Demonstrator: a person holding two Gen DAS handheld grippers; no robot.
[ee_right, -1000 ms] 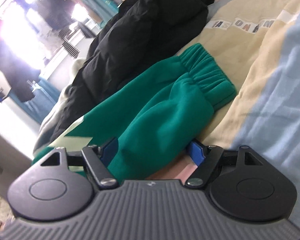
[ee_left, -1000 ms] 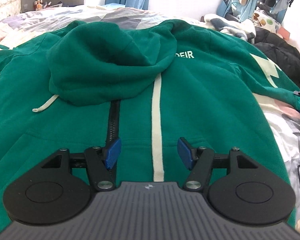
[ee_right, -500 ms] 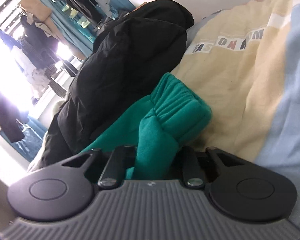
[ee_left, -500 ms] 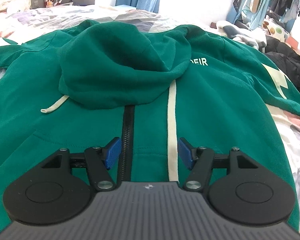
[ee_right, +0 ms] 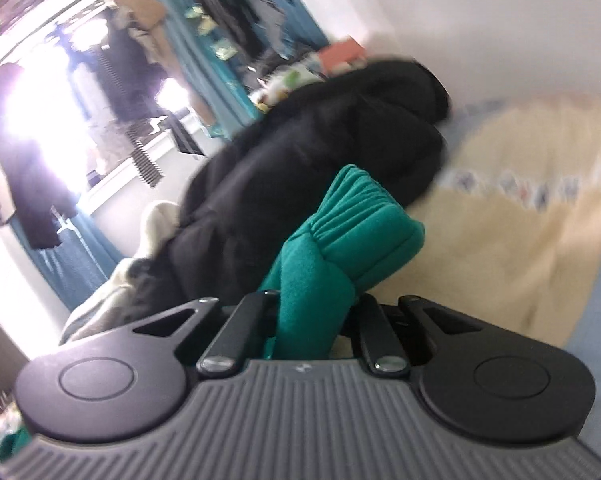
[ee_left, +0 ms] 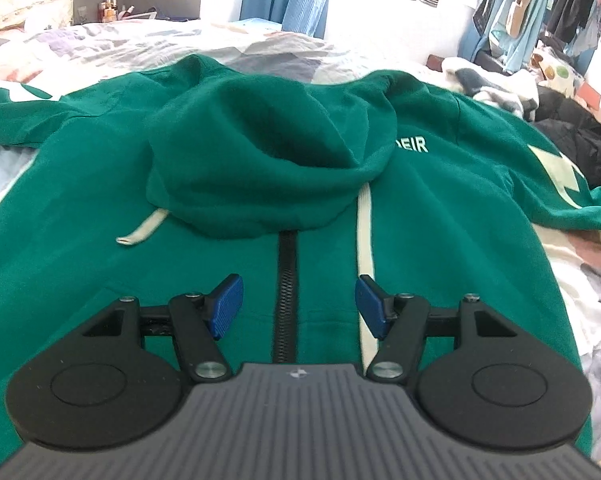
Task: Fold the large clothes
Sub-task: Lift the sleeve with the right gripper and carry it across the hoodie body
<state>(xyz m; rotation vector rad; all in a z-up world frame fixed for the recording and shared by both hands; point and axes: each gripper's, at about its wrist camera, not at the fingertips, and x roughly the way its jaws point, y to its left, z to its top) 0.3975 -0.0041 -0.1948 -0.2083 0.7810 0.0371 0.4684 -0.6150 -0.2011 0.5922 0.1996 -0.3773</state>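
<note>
Clamping the green hoodie's sleeve cuff (ee_right: 352, 232), the right gripper (ee_right: 312, 320) grips tight — the left gripper (ee_left: 298, 306) (jaws apart) hovers over the zipper (ee_left: 286, 280).

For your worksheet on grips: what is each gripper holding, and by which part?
The right gripper is shut on the green hoodie's sleeve, just behind its ribbed cuff. The left gripper is open above the hoodie's zip, holding nothing.
</note>
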